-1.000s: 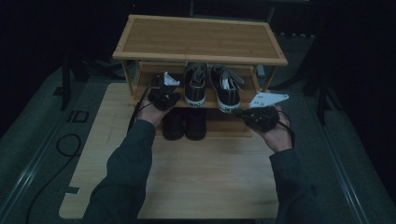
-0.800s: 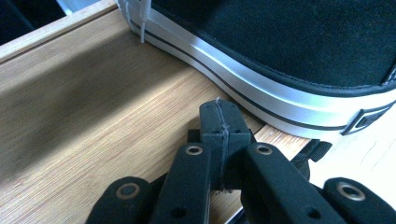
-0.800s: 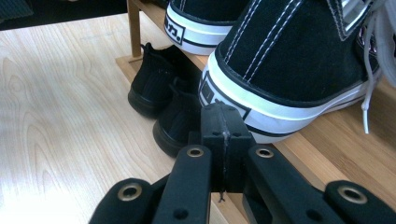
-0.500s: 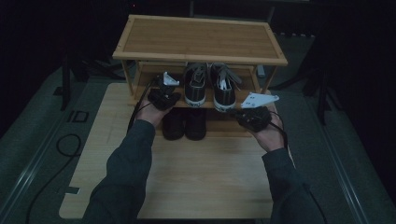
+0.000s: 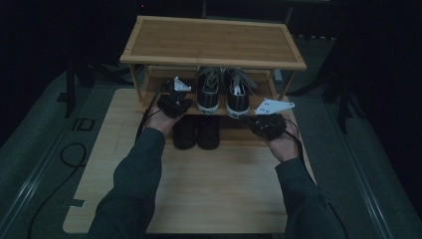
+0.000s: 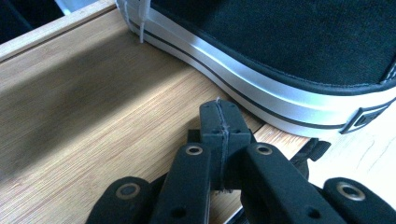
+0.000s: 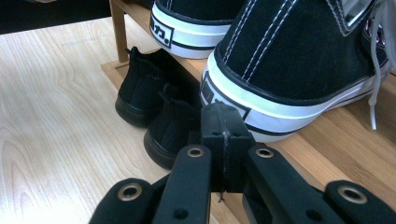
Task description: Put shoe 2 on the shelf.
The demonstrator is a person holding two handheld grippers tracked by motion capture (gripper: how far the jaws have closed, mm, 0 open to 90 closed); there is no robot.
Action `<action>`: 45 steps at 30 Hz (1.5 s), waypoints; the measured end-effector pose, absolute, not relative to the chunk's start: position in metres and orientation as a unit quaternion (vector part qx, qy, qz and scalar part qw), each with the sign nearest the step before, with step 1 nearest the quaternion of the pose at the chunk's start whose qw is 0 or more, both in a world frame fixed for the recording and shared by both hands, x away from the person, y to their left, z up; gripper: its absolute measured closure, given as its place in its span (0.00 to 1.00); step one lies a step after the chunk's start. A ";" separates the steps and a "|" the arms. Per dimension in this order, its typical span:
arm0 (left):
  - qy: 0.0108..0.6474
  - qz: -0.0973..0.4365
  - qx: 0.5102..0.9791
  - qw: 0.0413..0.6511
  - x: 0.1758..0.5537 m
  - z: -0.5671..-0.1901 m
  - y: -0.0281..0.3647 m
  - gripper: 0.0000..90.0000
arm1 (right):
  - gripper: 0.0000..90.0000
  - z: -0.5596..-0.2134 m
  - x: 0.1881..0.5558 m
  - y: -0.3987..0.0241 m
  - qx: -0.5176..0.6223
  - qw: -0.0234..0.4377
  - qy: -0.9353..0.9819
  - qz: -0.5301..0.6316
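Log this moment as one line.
left hand-held gripper: shut, empty, by left sneaker | right hand-held gripper: shut, empty, by right sneaker | black shoes: below

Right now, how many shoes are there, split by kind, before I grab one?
Black-and-white sneakers on the rack's middle shelf: 2
Plain black shoes on the bottom shelf: 2
Total: 4
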State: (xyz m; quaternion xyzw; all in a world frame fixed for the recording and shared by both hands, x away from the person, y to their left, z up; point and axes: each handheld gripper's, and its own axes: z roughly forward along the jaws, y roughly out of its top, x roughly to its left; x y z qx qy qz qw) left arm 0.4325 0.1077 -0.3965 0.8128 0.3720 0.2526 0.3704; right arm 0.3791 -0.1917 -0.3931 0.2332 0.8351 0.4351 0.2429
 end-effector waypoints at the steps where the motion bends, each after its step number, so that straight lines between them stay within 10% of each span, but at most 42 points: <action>1: 0.372 0.253 0.813 0.370 0.432 -0.396 0.108 1.00 | 1.00 -0.393 0.379 -0.191 0.234 0.243 0.835 0.436; 45: 0.372 0.249 0.812 0.376 0.433 -0.397 0.109 1.00 | 1.00 -0.397 0.382 -0.171 0.229 0.245 0.834 0.439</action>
